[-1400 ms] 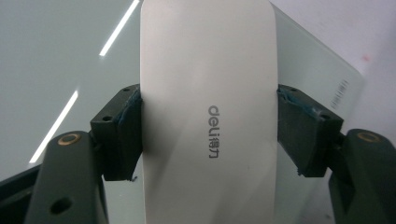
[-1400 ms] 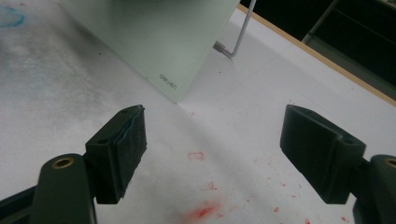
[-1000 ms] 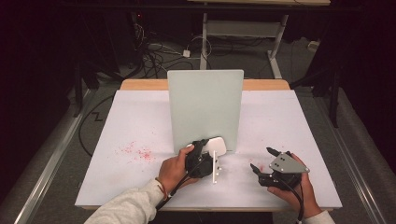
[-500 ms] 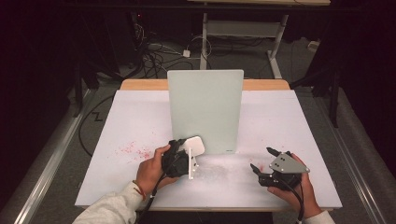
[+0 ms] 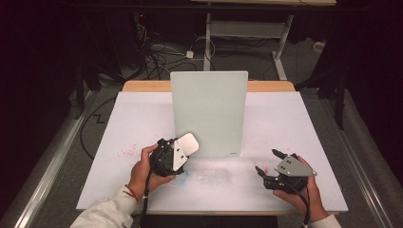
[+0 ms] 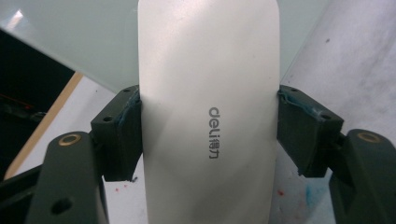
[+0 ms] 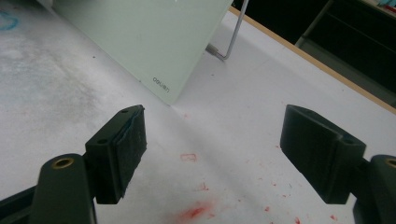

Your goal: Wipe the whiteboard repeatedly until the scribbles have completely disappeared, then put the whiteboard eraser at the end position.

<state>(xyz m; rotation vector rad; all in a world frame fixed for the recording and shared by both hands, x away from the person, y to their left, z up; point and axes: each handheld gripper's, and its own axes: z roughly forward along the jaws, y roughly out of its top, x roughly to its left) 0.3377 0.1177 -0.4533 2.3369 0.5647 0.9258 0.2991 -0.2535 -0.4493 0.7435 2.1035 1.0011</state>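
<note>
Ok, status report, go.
Left gripper shut on white eraser, low before glass board. Right gripper open, empty, over table. Nothing in the way.

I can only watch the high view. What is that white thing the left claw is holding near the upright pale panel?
Observer: The left gripper view shows the left claw shut on the long edges of a flat white plastic block with rounded corners. It has "deli" printed on it in grey.
Operator: Is the other claw holding anything?
Observer: No. In the right gripper view the right claw has its jaws wide apart, with the white table and red smears beneath them.
Operator: How does the panel stand up?
Observer: A thin bent metal rod runs from behind the pale green glass board down to the table.
</note>
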